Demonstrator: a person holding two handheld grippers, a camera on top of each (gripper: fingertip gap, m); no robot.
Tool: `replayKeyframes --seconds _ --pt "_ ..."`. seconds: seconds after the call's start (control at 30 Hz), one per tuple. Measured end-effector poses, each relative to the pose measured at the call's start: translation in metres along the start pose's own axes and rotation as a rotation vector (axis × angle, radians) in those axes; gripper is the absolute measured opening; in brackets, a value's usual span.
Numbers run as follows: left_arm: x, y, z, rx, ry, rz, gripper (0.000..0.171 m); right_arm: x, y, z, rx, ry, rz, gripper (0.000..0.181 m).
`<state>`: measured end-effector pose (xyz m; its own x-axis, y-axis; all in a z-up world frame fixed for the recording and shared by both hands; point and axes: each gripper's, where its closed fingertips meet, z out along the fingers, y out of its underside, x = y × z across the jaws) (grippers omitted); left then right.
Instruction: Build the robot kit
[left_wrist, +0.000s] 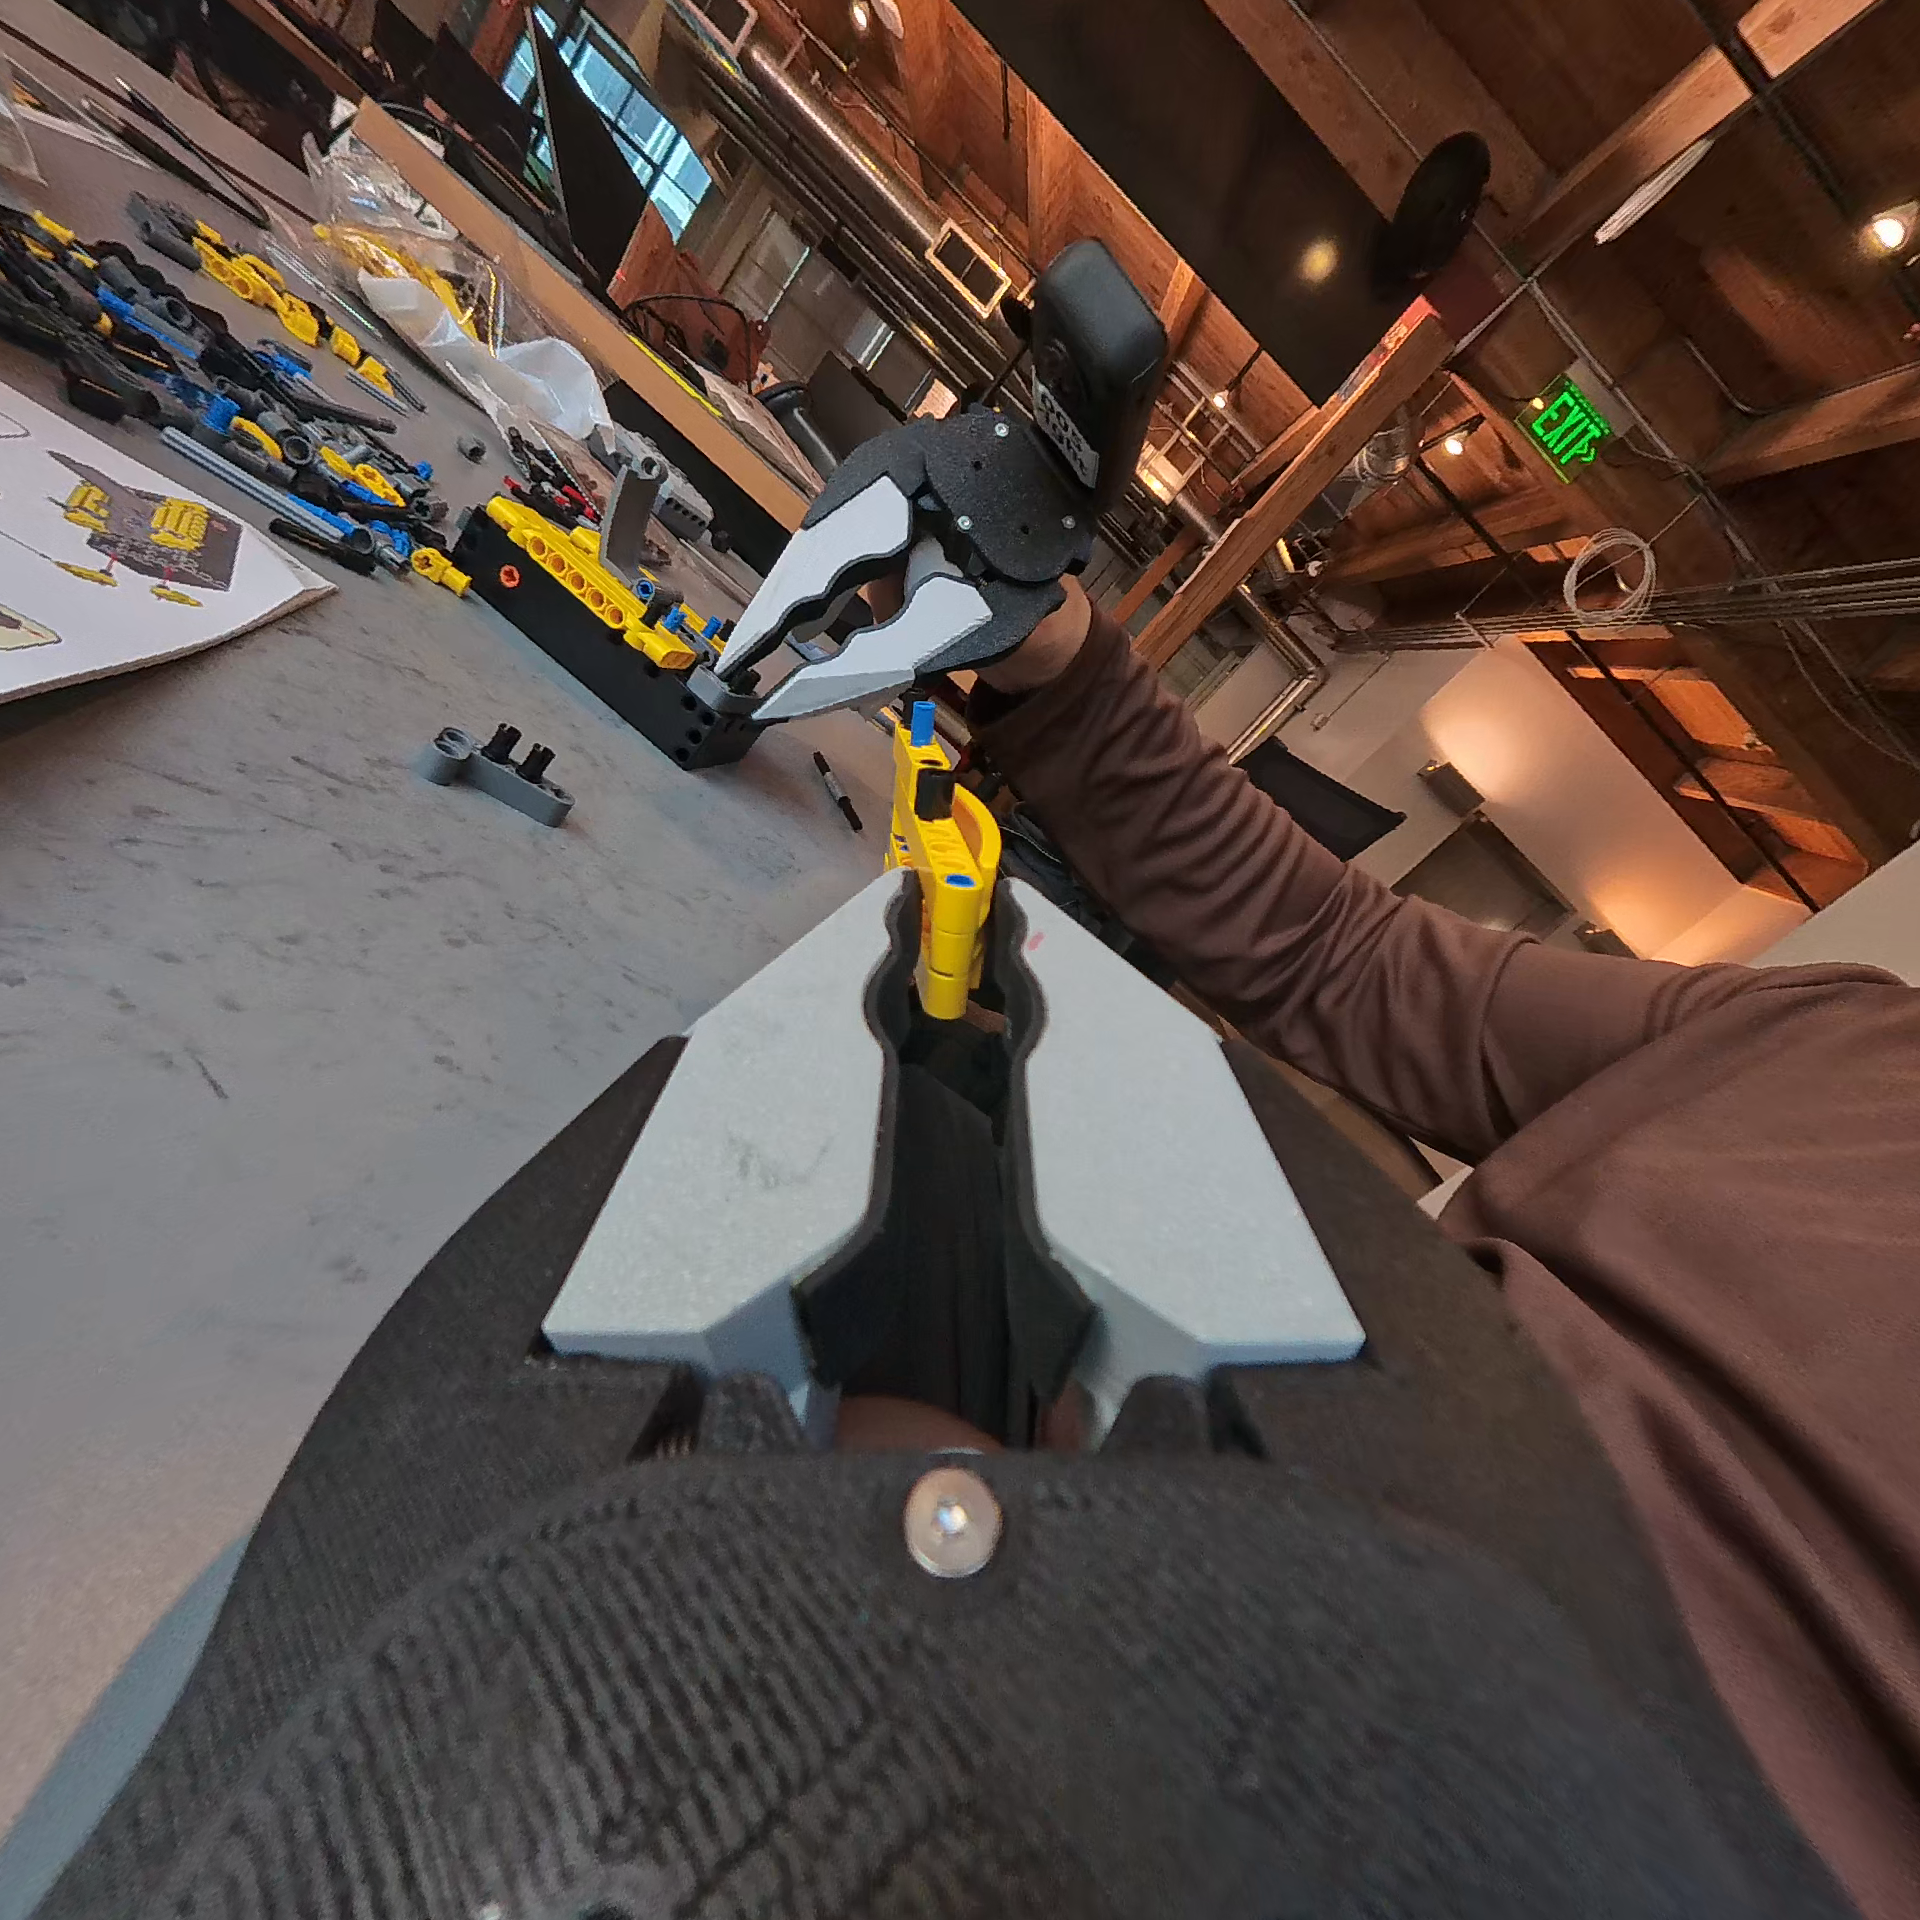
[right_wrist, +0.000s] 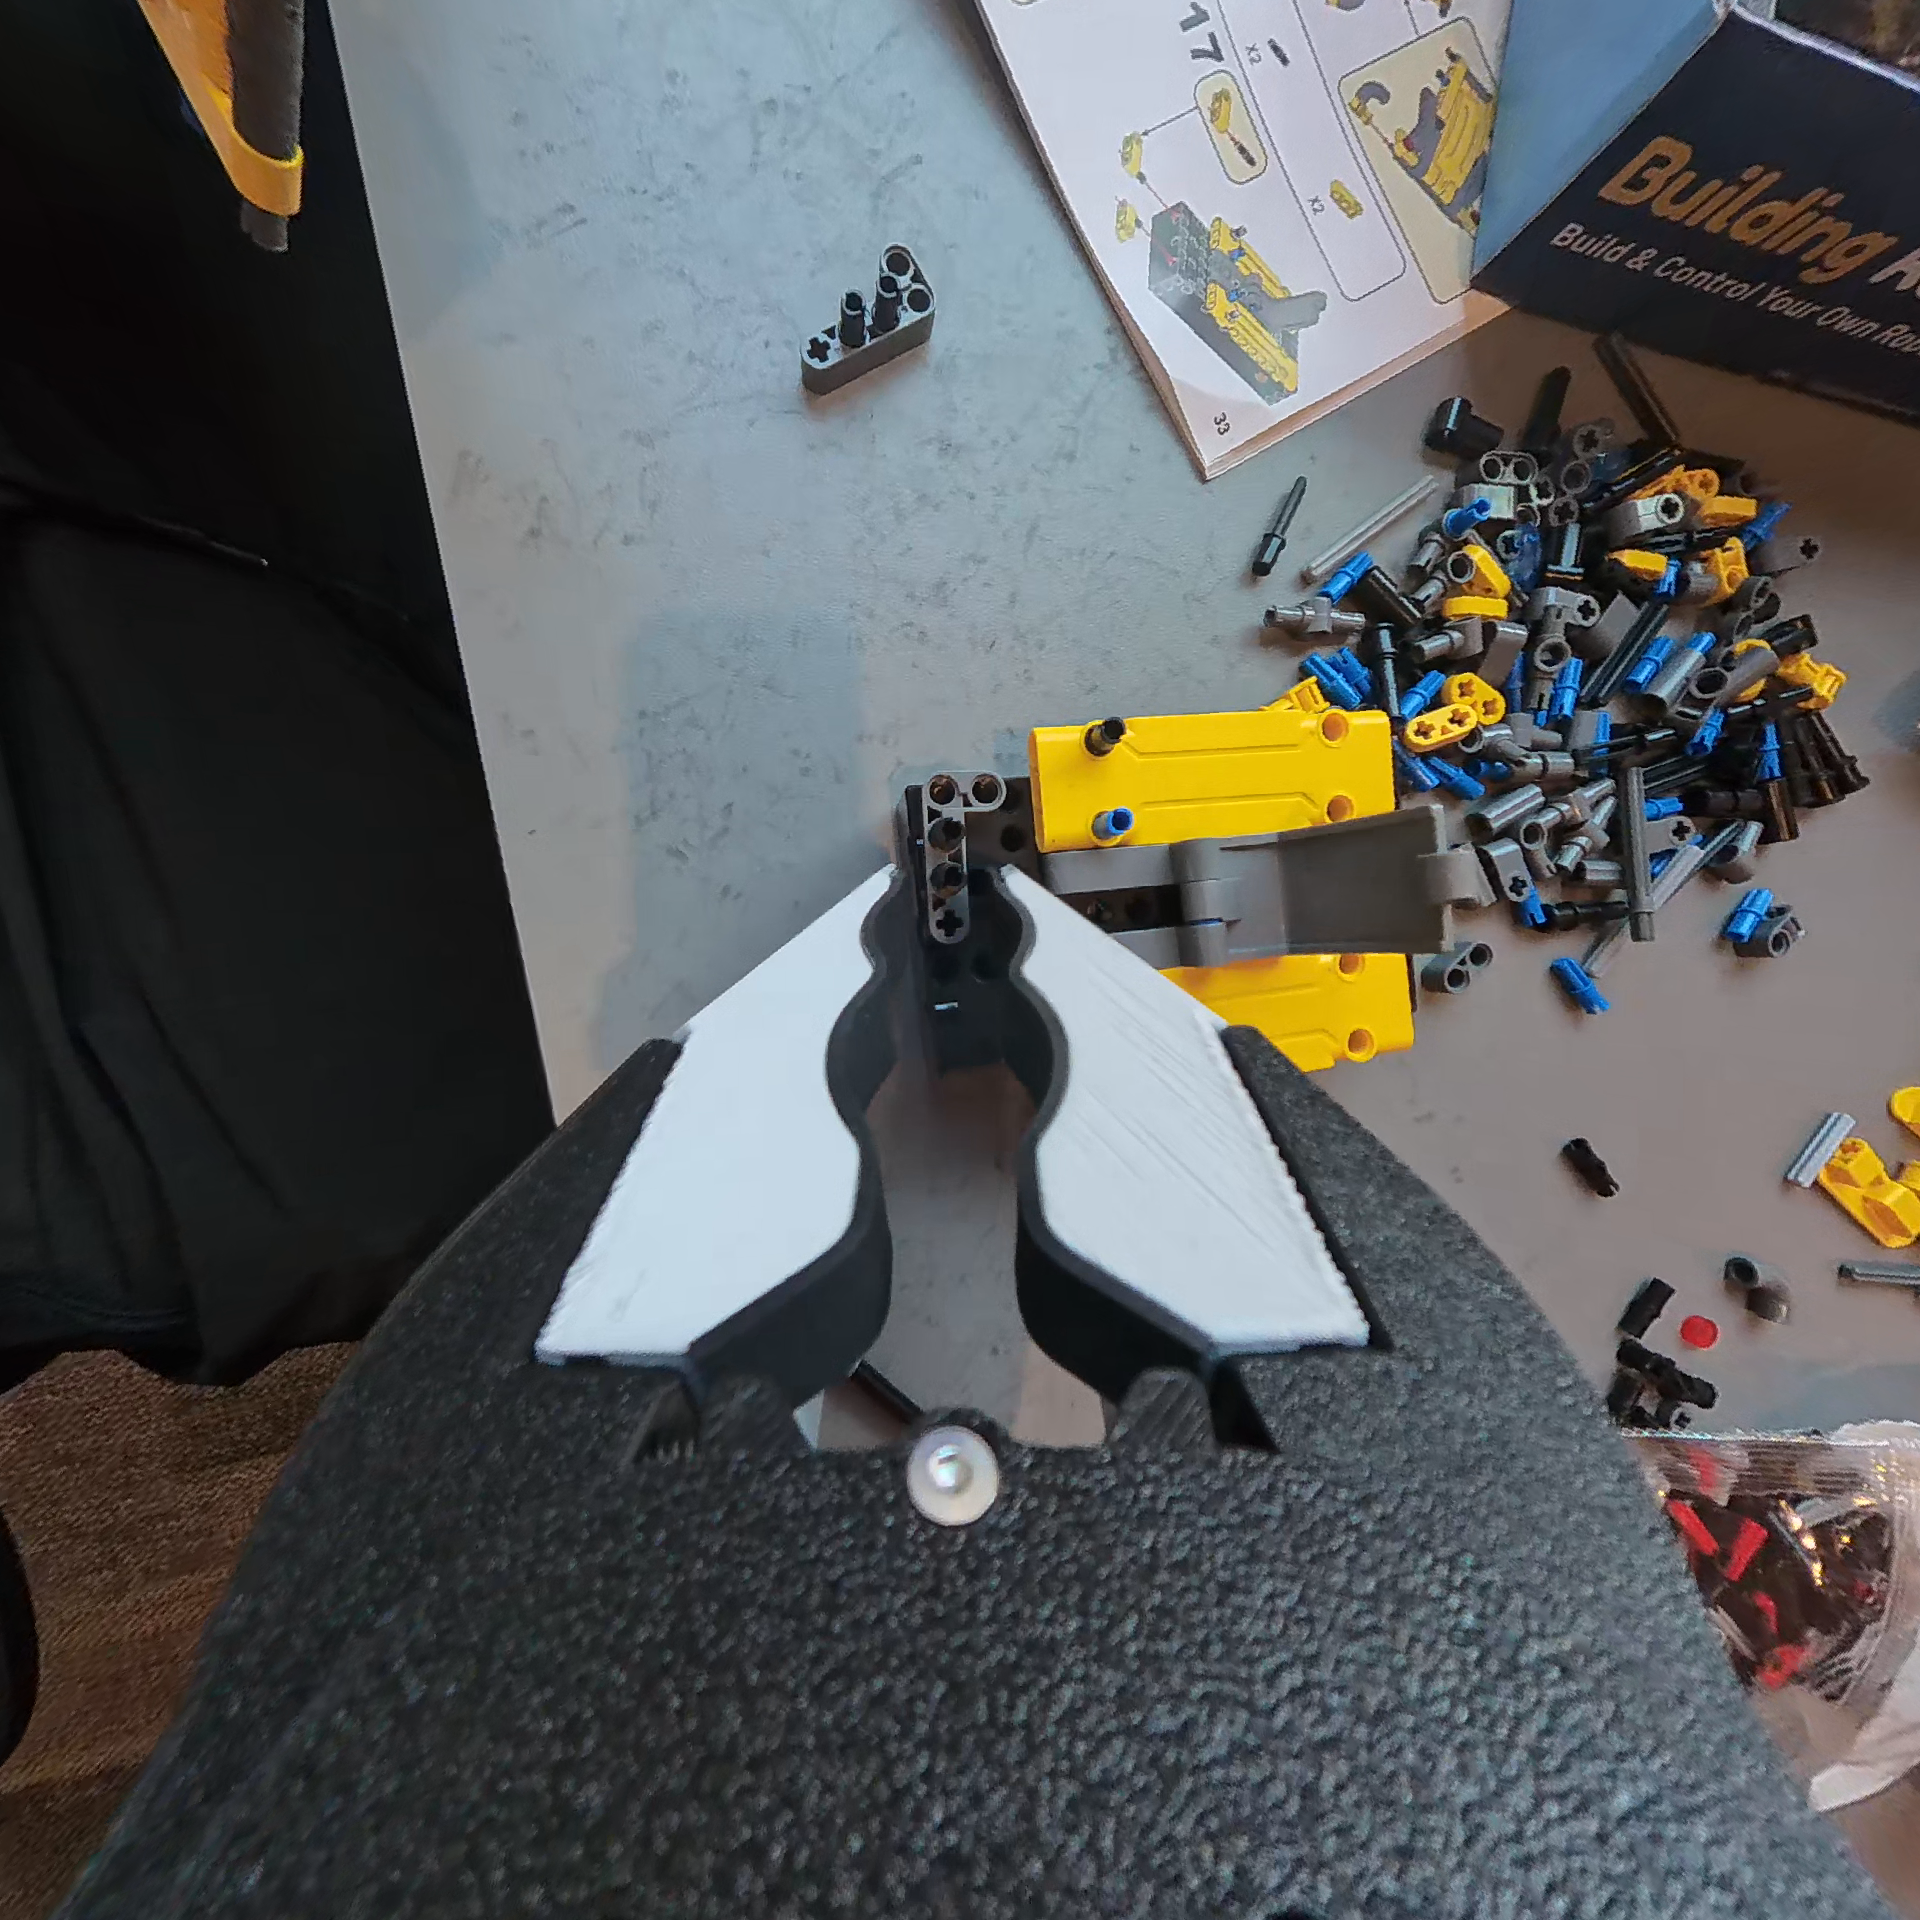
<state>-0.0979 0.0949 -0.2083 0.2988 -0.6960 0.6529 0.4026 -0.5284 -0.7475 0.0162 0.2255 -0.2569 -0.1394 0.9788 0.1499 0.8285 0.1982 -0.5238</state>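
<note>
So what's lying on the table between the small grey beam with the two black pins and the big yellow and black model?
Nothing: in both views the grey table is bare between the grey beam and the model.

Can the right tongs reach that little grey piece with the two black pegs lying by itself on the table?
Probably yes. The grey piece lies alone on bare table, nothing around it. But the right tongs are closed on the black and yellow model, so they would have to let go first.
</note>
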Motion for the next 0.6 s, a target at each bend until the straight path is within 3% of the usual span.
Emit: replayKeyframes --seconds 0.6 --pt "-0.0005 0.0022 0.0011 -0.008 -0.001 -0.002 0.011 -0.0001 0.0007 -0.0026 0.020 0.007 0.009 0.011"
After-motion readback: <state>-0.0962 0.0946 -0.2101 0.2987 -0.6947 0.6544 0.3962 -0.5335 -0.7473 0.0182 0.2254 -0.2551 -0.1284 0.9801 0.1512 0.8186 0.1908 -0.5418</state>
